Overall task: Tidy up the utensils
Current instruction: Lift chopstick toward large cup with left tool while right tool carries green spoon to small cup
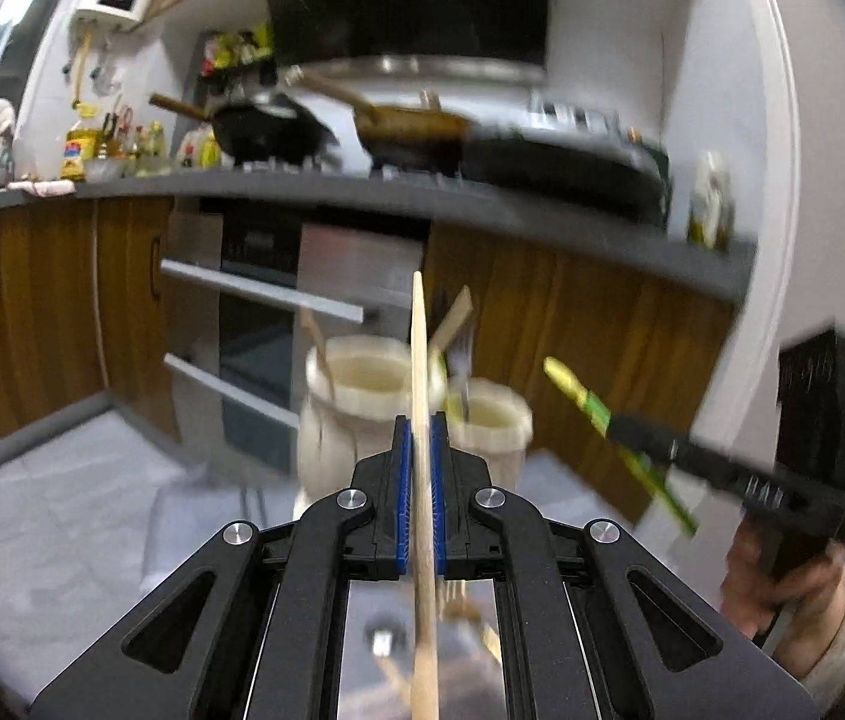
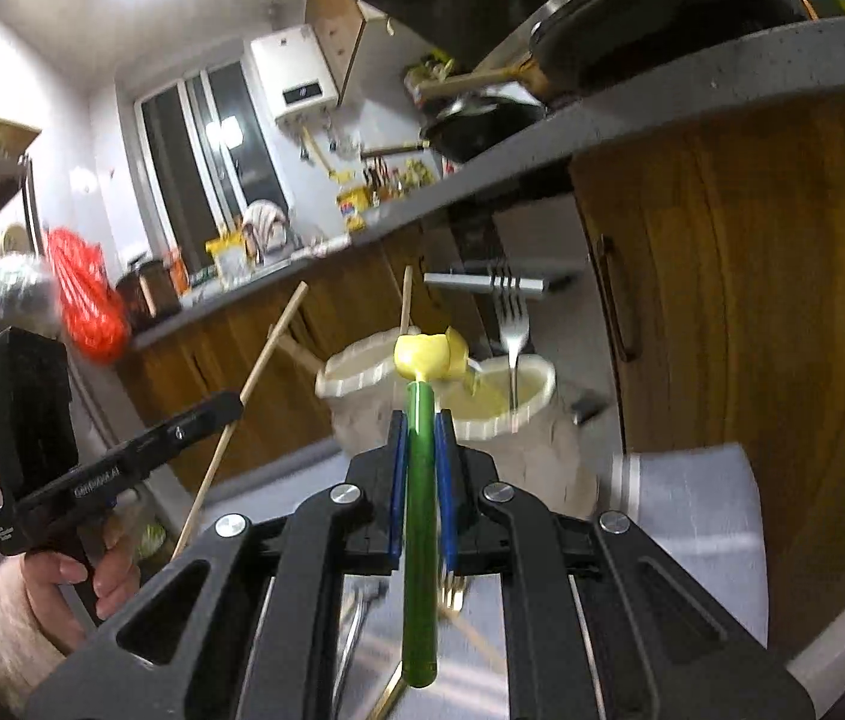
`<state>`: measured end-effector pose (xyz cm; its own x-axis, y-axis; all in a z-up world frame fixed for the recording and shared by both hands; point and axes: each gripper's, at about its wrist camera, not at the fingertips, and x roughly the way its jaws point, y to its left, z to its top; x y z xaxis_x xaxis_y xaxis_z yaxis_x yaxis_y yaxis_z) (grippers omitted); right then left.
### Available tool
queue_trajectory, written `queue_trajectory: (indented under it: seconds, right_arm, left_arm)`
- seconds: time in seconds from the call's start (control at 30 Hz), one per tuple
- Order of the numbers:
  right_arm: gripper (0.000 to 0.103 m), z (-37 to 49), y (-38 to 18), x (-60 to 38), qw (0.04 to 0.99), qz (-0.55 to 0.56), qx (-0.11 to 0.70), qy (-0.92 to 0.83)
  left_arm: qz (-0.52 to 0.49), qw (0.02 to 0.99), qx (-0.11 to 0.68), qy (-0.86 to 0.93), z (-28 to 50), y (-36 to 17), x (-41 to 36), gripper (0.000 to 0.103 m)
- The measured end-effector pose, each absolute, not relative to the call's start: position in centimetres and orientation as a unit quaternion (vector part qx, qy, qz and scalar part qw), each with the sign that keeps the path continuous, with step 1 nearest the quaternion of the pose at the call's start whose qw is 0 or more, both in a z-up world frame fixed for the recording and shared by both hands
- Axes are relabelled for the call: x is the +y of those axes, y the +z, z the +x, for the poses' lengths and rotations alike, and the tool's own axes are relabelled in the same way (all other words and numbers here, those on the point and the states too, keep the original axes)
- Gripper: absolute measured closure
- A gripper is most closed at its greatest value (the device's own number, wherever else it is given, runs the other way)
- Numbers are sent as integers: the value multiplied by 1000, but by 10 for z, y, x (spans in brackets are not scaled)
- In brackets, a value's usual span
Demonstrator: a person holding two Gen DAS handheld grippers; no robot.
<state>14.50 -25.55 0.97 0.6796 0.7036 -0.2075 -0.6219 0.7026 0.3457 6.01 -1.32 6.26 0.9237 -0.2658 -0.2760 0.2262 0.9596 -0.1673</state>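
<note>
Wooden stick (image 1: 422, 396) is pinched mid-shaft in the left claw (image 1: 420, 438), its tip aimed ahead at the left holder (image 1: 371, 384). Right claw (image 2: 420, 438) clamps a green tool (image 2: 420, 480), yellow head forward toward the fork holder (image 2: 503, 396), likely for sorting by type.

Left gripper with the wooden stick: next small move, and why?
Probably carry it forward over the left cream holder and tip it down. The left gripper is shut on the wooden stick, short of that holder, which already holds wooden utensils; the right holder has a fork.
</note>
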Motion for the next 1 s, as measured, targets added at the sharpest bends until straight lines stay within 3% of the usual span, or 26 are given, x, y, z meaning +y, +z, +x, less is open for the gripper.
queue_trajectory:
  seconds: [0.33,1.0]
  right_arm:
    - [94,214,37,-248,910,185,123,350]
    - [94,243,13,-236,919,197,116,320]
  left_arm:
    - [-100,986,68,-119,132,104,-14,97]
    - [0,998,9,-64,163,76,-42,97]
